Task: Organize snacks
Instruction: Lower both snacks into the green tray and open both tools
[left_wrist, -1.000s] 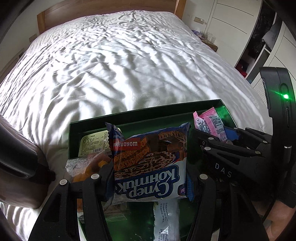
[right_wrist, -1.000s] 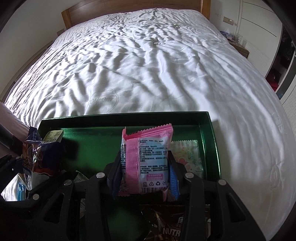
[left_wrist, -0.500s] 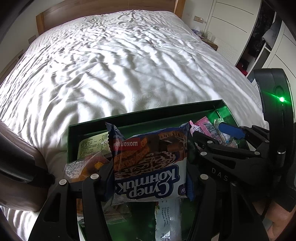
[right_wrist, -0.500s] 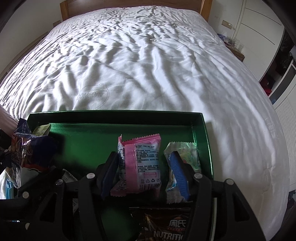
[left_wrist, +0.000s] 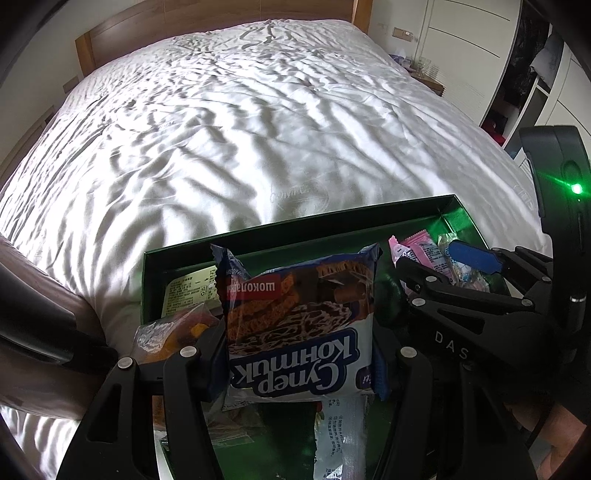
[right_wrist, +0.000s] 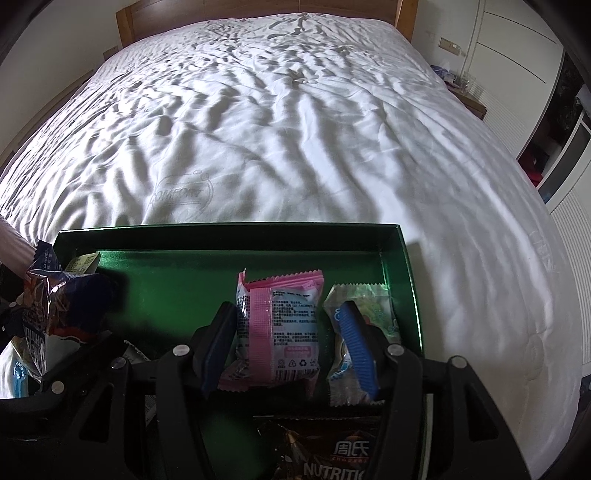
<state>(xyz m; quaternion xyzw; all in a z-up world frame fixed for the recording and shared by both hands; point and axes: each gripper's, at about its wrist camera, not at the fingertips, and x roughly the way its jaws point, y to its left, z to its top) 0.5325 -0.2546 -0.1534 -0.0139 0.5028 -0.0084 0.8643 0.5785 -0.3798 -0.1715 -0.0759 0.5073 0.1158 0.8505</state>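
Left hand-held gripper (left_wrist: 299, 354) clamps wafer pack (left_wrist: 301, 325); right one (right_wrist: 290, 343) (spread wide) straddles pink packet (right_wrist: 280, 332).

Hidden and cut-off parts around the green tray

The tray's (right_wrist: 229, 236) near edge lies behind both claws; the dark "NUTRITIO" packet (right_wrist: 332, 450) and white sachet (left_wrist: 338, 435) run off the bottom edge; the print on the pink packet (right_wrist: 284, 332) is too small to read

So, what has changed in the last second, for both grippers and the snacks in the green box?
The right gripper has opened and let go of the pink packet, which now sits low in the green box beside the pale candy wrapper. The left gripper stays clamped on the blue wafer pack. The other snacks in the box have not moved.
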